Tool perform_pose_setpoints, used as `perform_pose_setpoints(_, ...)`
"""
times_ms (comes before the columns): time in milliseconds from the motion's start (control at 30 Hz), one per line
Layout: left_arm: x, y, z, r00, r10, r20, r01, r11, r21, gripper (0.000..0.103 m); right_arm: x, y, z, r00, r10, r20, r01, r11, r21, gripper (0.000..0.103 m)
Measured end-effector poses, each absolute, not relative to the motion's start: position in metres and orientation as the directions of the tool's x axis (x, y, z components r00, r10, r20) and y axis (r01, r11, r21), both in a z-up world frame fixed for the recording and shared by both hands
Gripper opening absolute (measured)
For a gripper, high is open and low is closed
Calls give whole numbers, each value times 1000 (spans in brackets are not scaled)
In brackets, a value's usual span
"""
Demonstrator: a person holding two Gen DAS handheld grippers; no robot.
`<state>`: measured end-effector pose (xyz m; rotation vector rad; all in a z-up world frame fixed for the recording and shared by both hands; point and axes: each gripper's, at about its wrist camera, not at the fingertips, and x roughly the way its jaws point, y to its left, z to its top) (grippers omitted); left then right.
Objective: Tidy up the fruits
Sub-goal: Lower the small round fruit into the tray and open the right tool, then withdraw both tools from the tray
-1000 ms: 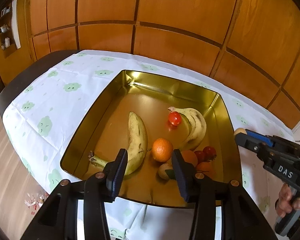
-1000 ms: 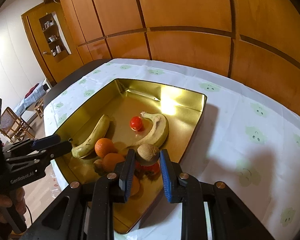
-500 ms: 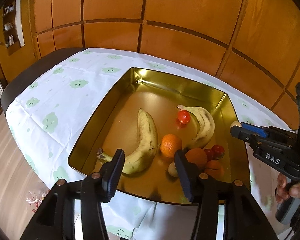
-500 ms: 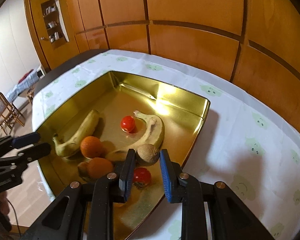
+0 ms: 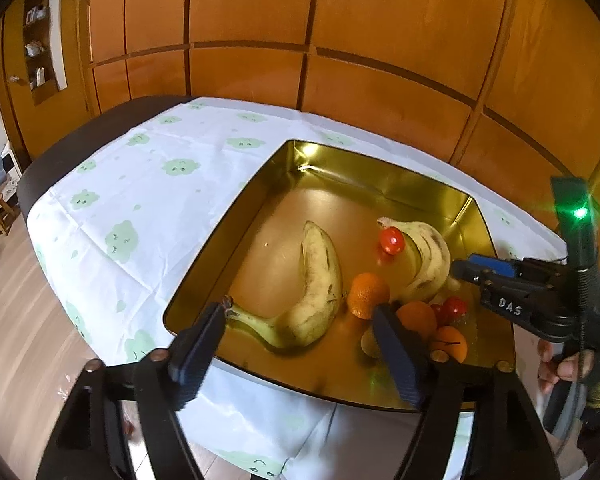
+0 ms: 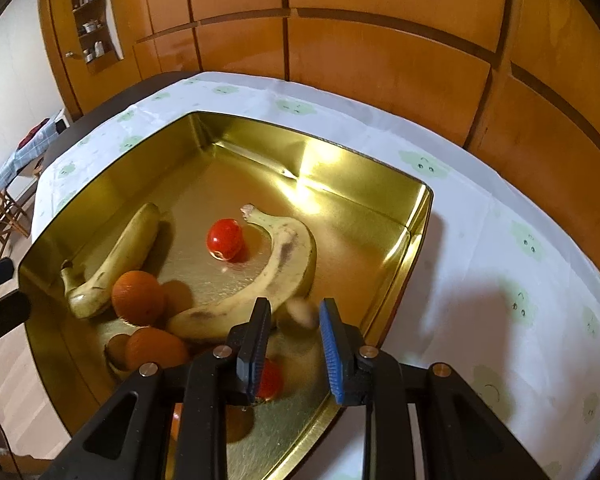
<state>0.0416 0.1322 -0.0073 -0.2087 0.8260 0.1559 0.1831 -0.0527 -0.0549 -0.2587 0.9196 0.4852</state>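
A gold tray [image 5: 228, 240] [image 6: 416, 220] holds two bananas [image 5: 320, 276] [image 6: 280, 276], a lone tomato [image 5: 392, 240] [image 6: 225, 238], oranges [image 5: 368, 290] [image 6: 138, 298], more tomatoes [image 5: 454, 308] and a kiwi [image 5: 370, 344]. My left gripper [image 5: 298, 311] hovers over the tray's near edge. Its jaws are opening and nothing is gripped; a banana lies below the gap. My right gripper [image 6: 294, 314] hangs low over the tray's right side. A second kiwi [image 6: 300, 316], smeared by motion, sits loose between its tips, a sliver off the left pad.
The tray sits on a white cloth with green cloud prints [image 5: 160, 184] over a dark table. A wood-panelled wall [image 5: 340, 40] runs close behind. The table's edge and the floor [image 5: 16, 320] lie to the left. A hand [image 5: 560, 364] grips the right tool's handle.
The left jaws have spread much wider. The right gripper has sunk closer to the tray floor, and the kiwi has slid lower between its tips and turned blurry.
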Motion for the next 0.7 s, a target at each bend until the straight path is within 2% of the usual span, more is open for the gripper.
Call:
perform_pose_setpoints(200,36,128,3,693,86,-716,-228,968,-105,95,170,-60,-45,537,304,-787,-475,880,16,28)
perform_pose_setpoints(300,31,125,11,713,91,-695,-232,966,-112,103,145,-63,-31,585,316,-747,-445,895,30,29)
perform_pose_setpoints(533,9,110,28,758,126,-640,-244,965,-99,103,80,-64,-15,686,275,-674,-356,934,20,33)
perform_pose_setpoints(700,-9,100,28,770,166,-616,-263,962,-68,103,51,-69,-19,711,239,-661,-311,950,9,34)
